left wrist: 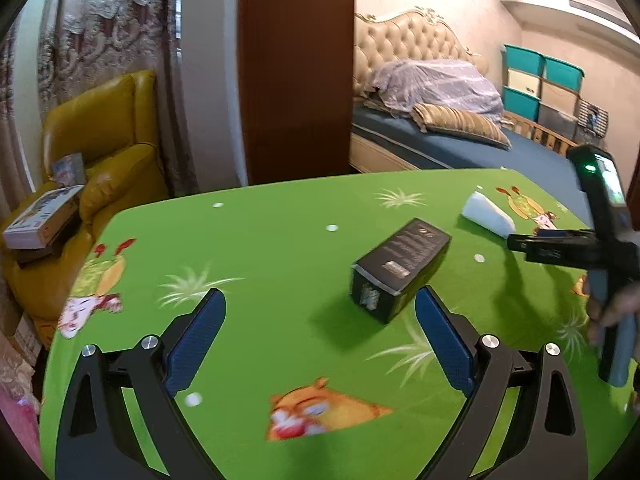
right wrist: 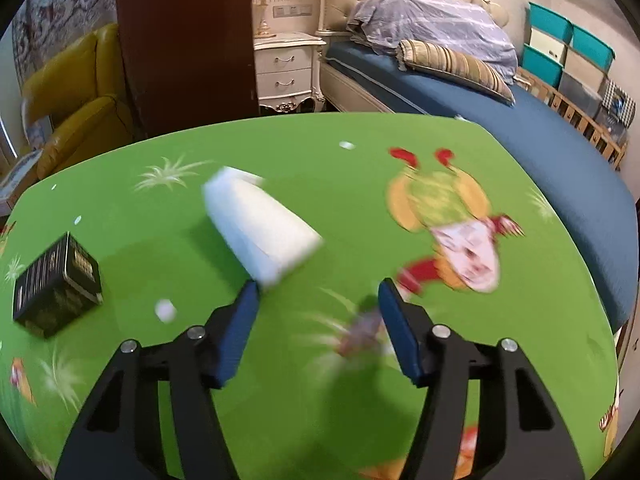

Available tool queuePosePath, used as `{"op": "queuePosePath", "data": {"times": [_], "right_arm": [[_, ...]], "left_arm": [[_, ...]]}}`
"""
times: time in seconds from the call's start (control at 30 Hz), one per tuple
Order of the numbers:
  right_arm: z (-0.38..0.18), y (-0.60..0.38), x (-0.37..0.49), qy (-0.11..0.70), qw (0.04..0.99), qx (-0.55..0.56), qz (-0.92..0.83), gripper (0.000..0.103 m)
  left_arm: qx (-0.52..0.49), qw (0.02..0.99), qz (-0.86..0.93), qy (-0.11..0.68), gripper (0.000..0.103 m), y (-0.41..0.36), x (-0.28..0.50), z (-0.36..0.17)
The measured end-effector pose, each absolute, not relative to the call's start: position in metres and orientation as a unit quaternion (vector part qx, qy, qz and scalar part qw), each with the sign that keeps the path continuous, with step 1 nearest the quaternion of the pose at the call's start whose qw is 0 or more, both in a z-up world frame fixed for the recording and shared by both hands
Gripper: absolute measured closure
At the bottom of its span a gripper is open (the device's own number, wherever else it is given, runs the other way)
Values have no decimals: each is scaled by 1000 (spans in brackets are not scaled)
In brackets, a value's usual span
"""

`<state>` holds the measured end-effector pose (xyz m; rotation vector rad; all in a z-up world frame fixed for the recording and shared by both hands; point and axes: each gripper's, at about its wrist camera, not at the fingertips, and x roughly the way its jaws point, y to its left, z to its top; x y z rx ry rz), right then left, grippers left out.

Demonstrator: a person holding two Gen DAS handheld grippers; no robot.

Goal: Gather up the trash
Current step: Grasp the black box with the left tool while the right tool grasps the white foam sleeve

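left gripper (left wrist: 320,316): jaws spread wide, nothing between them; hangs over the green tablecloth (left wrist: 280,240).
black box (left wrist: 400,268): lies on its side just beyond the left gripper, nearer its right finger, the short end facing the camera. Apart from the pads as far as I can tell.
black box handling: looks like a printed carton, probably light and stiff, may crush if empty. Judgement: take it across the two long faces, mid-length; glossy print could slip.
right gripper (right wrist: 318,292): jaws spread, holding nothing. Seen in the left view at the far right, fingers pointing left toward the white piece.
white block (right wrist: 260,228): lies on the cloth just ahead of the right gripper, its near end close to the left finger's tip; contact unclear, frame blurred. Off-centre, not between the pads.
white block handling: looks like foam or folded tissue, so light and soft, can't confirm. Pinch across the narrow width near the near end; expect it to give.
small white bits (right wrist: 165,311): scattered on the cloth, tiny, hard to pinch.
containers: no bin or bag visible in either view. Teal-lidded storage boxes (right wrist: 568,48) stacked far right past the bed; contents not visible.
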<state>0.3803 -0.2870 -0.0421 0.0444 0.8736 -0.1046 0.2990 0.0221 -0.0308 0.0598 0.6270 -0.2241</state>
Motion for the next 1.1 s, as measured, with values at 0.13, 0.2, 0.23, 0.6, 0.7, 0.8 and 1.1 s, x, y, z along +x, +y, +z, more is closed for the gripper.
{"op": "queuePosePath", "data": {"times": [0.13, 0.2, 0.23, 0.6, 0.7, 0.8, 1.1], "right_arm": [[-40, -283, 381, 421, 907, 13, -8, 36], [-38, -279, 388, 419, 908, 7, 7, 32], [-37, -276, 394, 418, 908, 0, 13, 30], [-42, -262, 439, 434, 894, -51, 102, 28], [-42, -261, 441, 435, 891, -48, 123, 27], [-39, -264, 439, 429, 893, -42, 127, 45], [-35, -260, 389, 411, 899, -47, 141, 64]], "left_arm": [[34, 932, -142, 332, 14, 3, 315, -37], [35, 926, -151, 343, 14, -4, 324, -40], [38, 926, -151, 345, 14, -6, 327, -40], [71, 910, -164, 375, 14, -30, 363, -50], [65, 901, -170, 395, 14, -34, 378, -55], [54, 891, -184, 412, 42, -35, 385, -60], [55, 903, -169, 391, 67, -37, 336, -54]]}}
